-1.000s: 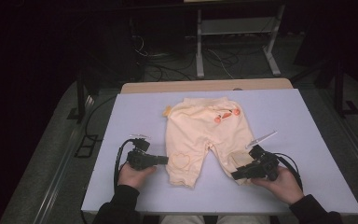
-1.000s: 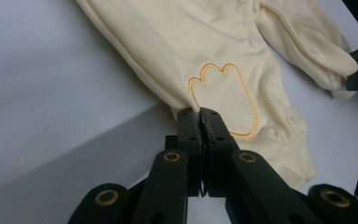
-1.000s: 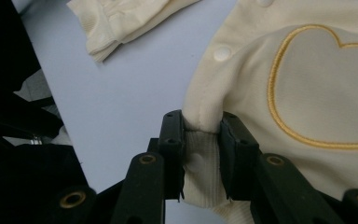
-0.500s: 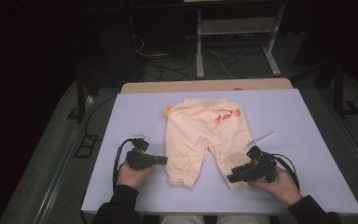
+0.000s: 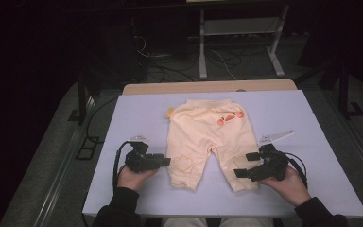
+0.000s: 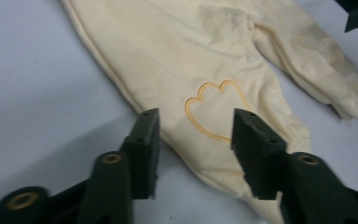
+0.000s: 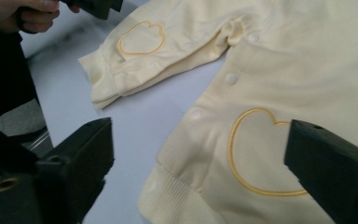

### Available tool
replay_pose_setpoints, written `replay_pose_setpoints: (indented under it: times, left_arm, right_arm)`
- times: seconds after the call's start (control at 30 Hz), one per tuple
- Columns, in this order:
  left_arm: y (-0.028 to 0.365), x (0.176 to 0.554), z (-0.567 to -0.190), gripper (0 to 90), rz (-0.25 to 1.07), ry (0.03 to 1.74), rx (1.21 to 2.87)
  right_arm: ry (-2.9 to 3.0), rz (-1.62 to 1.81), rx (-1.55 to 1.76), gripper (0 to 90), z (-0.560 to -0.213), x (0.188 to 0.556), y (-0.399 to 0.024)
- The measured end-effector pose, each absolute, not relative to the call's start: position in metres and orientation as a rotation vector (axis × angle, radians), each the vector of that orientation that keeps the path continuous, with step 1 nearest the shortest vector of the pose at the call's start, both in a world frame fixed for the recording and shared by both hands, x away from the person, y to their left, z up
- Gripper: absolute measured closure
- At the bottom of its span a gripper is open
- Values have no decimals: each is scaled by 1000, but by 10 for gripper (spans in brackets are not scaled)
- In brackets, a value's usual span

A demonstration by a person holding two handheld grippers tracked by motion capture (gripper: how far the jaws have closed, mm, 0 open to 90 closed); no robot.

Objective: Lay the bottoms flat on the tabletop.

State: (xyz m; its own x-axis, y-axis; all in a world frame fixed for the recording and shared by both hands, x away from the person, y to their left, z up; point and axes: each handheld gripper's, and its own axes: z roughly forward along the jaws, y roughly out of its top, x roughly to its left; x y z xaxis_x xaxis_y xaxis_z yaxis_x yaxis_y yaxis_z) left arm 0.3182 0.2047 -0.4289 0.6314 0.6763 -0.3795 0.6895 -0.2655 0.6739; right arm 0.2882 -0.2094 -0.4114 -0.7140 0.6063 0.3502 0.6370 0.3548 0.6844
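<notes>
A pair of small pale-yellow cotton baby trousers (image 5: 208, 137) lies spread flat on the white table top (image 5: 137, 113), waistband at the far side and both legs pointing toward the person seated at the near edge. The left gripper (image 5: 163, 161), held in the person's left hand (image 5: 133, 177), sits just beside the outer hem of the trouser leg nearest it; its jaws have just been opening and now stand partly apart, pressing on nothing. In the left gripper view (image 6: 193, 140) the leg's edge and an orange-stitched heart outline (image 6: 214, 109) lie between and just beyond the two black jaws, the cloth apparently resting loose on the table rather than pinched.

The right gripper (image 5: 246, 164), in the person's right hand (image 5: 290, 182), lies at the cuff of the other leg. Its jaws too have just been opening and stand wide. In the right gripper view (image 7: 200, 154) they frame the ribbed cuff (image 7: 177, 200) and a second stitched heart (image 7: 261, 154) without touching either, a row of snap buttons (image 7: 231, 78) running up the inseam ahead. Two small orange motifs (image 5: 229, 118) mark the trousers near the waistband, well beyond both tools.
</notes>
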Motion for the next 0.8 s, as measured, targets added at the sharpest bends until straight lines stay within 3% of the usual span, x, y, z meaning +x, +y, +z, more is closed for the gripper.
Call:
replay_pose_setpoints:
  times: [0.2, 0.5, 0.8]
  left_arm:
    - [207, 313, -421, 249, 69, 1017, 1969]
    - [218, 310, -414, 27, 127, 961, 1892]
    - [222, 302, -412, 0, 168, 928, 1891]
  right_arm:
    - [-2574, -1361, -1229, 0, -407, 290, -221]
    - [-2583, -1432, -1306, 0, -402, 288, -241]
    - [-2576, -1473, -1352, 0, -404, 281, -254]
